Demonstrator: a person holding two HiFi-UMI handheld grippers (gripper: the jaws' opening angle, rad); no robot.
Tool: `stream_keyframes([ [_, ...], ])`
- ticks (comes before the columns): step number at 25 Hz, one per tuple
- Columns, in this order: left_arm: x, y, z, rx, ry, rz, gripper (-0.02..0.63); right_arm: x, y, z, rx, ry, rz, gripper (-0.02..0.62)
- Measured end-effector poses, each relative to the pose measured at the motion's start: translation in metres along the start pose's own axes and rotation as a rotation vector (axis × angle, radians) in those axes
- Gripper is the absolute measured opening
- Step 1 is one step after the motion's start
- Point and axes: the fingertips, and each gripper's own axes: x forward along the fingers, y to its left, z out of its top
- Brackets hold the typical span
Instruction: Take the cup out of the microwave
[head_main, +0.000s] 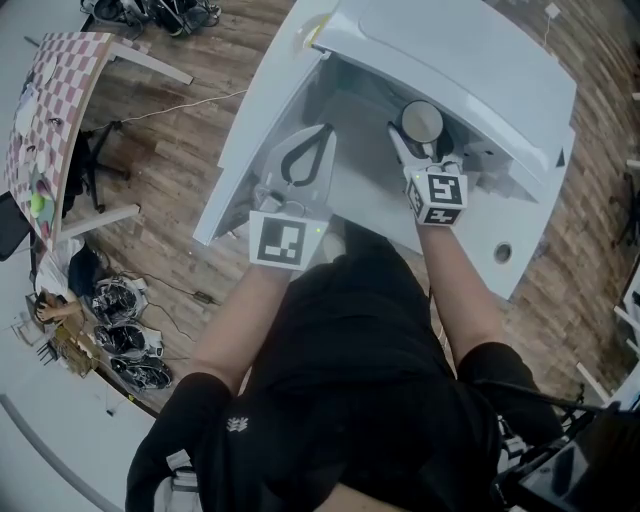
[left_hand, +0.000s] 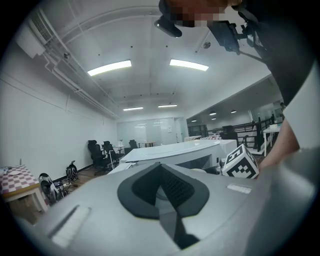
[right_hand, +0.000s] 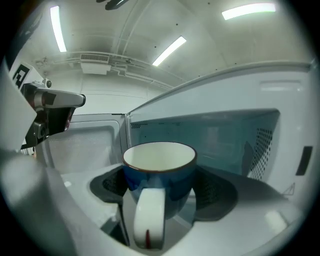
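Blue cup (right_hand: 159, 167): it is sitting between the jaws of the right gripper (head_main: 418, 145), at the mouth of the microwave (head_main: 470, 70), with the cavity showing behind it. I cannot tell if its bottom is resting on the cavity floor or is already lifted.
White handle (right_hand: 148, 220): it is pointing straight back toward the gripper camera, so it is lying in the gap between the jaws and not under a pad.
Right gripper: its jaws are pinching the cup by the body, with one dark pad (right_hand: 217, 192) pressing on each side under the brown rim.
Left gripper (left_hand: 161, 187): its jaws are pressed together with nothing between them. It is hanging near the open door (head_main: 255, 130), well apart from the cup.
Material: the cup is looking like glazed ceramic, so I am judging it stiff, rather heavy for its size, breakable and smooth under the pads.
Inside: the white inside is looking empty, so spilling is probably not a worry.
Where to hold: the round body is giving little flat surface. Holding it low and at its widest part seems safer than holding near the rim.
Risk: the cup may be turning or sliding in the pads if it is tilted, and it could be knocking on the cavity edge on its way out.
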Motion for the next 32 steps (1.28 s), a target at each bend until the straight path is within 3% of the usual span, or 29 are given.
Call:
stream_keyframes([
  [15,-0.042,-0.015,0.028,-0.001,-0.031,0.017,0.003,-0.047,0.024,0.016,-0.010,-0.005,0.037,0.385],
  [32,-0.066,-0.004,0.070,0.025,-0.058,0.050,0.003,-0.083,0.029,0.074,-0.001,-0.027,0.066,0.385],
])
